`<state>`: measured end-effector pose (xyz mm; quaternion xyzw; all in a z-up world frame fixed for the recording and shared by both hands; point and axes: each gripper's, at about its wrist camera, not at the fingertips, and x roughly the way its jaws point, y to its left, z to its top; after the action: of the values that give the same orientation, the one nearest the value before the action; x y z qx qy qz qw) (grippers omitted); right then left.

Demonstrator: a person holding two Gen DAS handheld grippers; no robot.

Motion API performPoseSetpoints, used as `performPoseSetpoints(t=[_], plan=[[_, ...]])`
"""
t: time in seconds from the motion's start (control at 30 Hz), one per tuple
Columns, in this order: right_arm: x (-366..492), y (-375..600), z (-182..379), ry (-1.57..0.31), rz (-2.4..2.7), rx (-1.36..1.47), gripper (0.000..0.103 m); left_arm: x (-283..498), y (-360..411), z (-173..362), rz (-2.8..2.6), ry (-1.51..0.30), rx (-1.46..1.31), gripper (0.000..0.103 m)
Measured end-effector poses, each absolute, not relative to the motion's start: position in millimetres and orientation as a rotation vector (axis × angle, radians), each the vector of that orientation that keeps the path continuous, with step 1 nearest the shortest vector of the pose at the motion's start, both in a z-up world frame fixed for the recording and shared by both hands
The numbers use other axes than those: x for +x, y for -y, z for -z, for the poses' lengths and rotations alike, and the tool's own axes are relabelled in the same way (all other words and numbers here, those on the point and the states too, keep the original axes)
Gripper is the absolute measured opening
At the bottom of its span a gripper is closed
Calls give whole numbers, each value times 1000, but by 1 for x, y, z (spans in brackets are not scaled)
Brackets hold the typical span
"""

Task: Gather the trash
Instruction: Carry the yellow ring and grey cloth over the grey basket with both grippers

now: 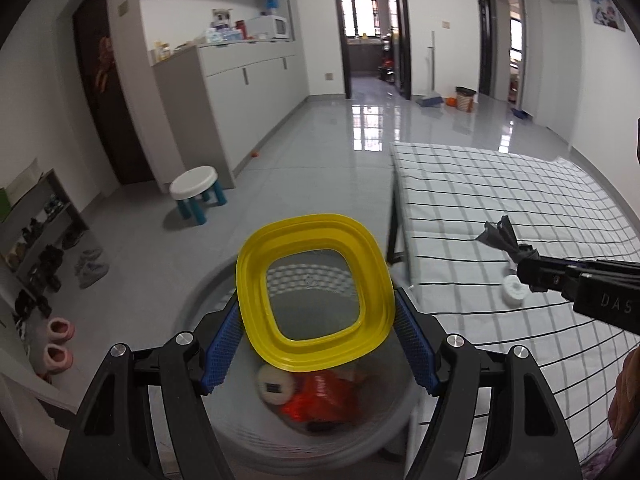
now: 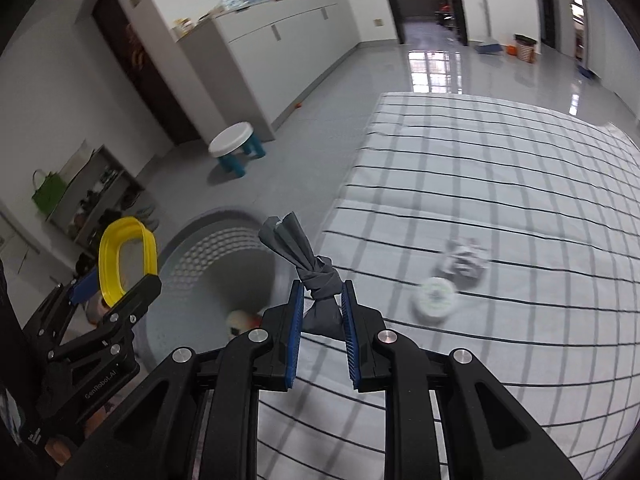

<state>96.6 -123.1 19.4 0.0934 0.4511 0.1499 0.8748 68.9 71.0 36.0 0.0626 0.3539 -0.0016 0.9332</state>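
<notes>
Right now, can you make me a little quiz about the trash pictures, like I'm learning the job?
1. True or false: the left gripper holds the yellow ring lid above the grey bin.
2. What is the right gripper shut on? A) a white stool B) a knotted grey bag C) a pink slipper
3. Fill in: the round white lid and the crumpled paper lie on the ____ cloth.

Key
1. True; its blue pads press the lid's sides, with the bin blurred below.
2. B, the knotted grey bag.
3. Checked.
</notes>
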Motion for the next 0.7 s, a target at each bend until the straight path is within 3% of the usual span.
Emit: performPoseSetpoints(t=[0.7], plan=[[137,14,10,-998,-449,83,19,90,-142,-1,-103,-825,94,70]])
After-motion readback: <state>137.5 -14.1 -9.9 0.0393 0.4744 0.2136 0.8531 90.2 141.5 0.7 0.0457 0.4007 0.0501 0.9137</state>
